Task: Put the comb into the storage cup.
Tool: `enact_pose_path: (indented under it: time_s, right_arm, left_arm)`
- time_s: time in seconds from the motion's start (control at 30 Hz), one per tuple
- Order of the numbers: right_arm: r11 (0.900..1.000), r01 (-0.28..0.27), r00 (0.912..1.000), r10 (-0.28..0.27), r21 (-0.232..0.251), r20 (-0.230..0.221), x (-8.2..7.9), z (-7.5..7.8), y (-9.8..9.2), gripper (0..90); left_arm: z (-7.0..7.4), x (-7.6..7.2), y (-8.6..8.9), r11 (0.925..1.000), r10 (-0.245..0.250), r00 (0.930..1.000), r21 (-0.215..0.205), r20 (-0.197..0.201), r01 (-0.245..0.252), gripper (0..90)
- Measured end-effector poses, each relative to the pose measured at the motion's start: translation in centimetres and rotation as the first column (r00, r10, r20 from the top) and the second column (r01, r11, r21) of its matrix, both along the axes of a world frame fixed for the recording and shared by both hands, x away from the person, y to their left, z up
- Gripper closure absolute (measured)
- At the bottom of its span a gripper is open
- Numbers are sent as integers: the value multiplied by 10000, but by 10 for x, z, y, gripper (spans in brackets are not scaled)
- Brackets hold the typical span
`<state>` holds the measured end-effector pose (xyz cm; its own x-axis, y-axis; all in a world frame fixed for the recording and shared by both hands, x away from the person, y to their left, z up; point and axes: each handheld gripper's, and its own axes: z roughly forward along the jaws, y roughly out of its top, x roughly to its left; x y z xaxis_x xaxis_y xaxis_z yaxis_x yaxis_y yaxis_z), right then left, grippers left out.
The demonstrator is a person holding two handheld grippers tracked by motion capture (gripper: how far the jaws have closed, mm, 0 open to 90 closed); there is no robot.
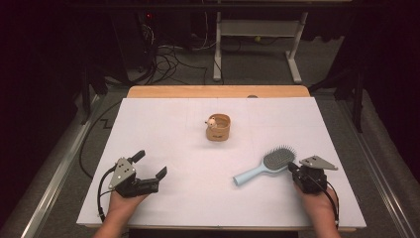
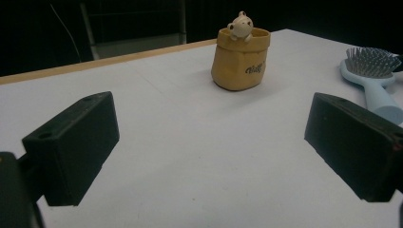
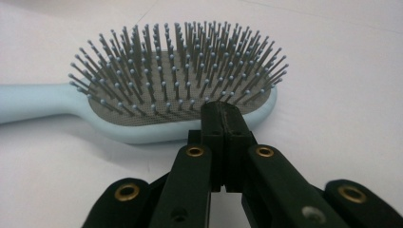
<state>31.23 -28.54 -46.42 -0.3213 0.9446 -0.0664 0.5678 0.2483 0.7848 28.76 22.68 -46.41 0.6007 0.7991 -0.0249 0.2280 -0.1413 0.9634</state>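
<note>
Brush (image 1: 270, 165) lies bristles-up on the near right of the white table (image 1: 188, 198), head to the far right, pale blue handle angled to the near left; my right gripper (image 1: 292, 168) sits just off the head's right edge, jaws fully closed on each other and holding nothing, tips at the rim of the head, though I can't tell if they touch it. Left gripper (image 1: 151, 164) is near left, well apart from the brush, jaws wide open and empty. Pot (image 1: 218, 127) with a small figure stands mid-table, farther off.
</note>
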Motion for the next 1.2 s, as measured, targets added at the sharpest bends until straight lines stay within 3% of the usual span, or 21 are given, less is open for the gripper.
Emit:
enact_pose_path:
  time_s: [0.5, 0.8, 0.83, 0.87, 0.9, 1.03, 1.07, 1.1, 1.13, 1.2]
  right_arm:
    - [9999, -71, 9997, 75, -145, 228, 38, -2, 15, 900]
    - [9971, -585, 9919, 525, 489, 1158, 9, 20, 19, 900]
    - [9928, -1025, 9863, 934, 614, 1362, 1, 26, 29, 900]
    - [9928, -1025, 9863, 934, 614, 1362, 1, 26, 29, 900]
    - [9861, -1517, 9782, 1399, 678, 1537, -3, 30, 42, 900]
    - [9652, -2565, 9560, 2455, 515, 1607, -9, 30, 74, 900]
    - [9652, -2565, 9560, 2455, 515, 1607, -9, 30, 74, 900]
    - [9489, -3105, 9433, 3000, 573, 1424, -10, 28, 92, 900]
    - [9489, -3105, 9433, 3000, 573, 1424, -10, 28, 92, 900]
    - [9326, -3552, 9314, 3471, 646, 1097, -8, 23, 112, 900]
  left_arm:
    - [-1, 1, 1, 10000, -55, 9999, -26, -107, 55, 55]
    - [-1, 0, 1, 10000, -32, 9999, -81, -112, 31, 55]
    - [-1, 0, 1, 9999, -44, 10000, -95, -78, 44, 55]
    - [-1, 0, 1, 10000, -45, 10000, -90, -58, 44, 55]
    - [0, 0, 2, 9999, -40, 10000, -109, -73, 39, 55]
    - [-1, 1, 2, 9999, -48, 10000, -100, -49, 47, 55]
    - [-1, 1, 2, 9999, -48, 10000, -100, -49, 47, 55]
    - [-1, 1, 2, 9999, -47, 10000, -95, -67, 47, 55]
    - [-1, 2, 2, 9999, -48, 9999, -102, -94, 47, 55]
    - [-1, 2, 2, 9999, -62, 9999, -82, -79, 61, 55]
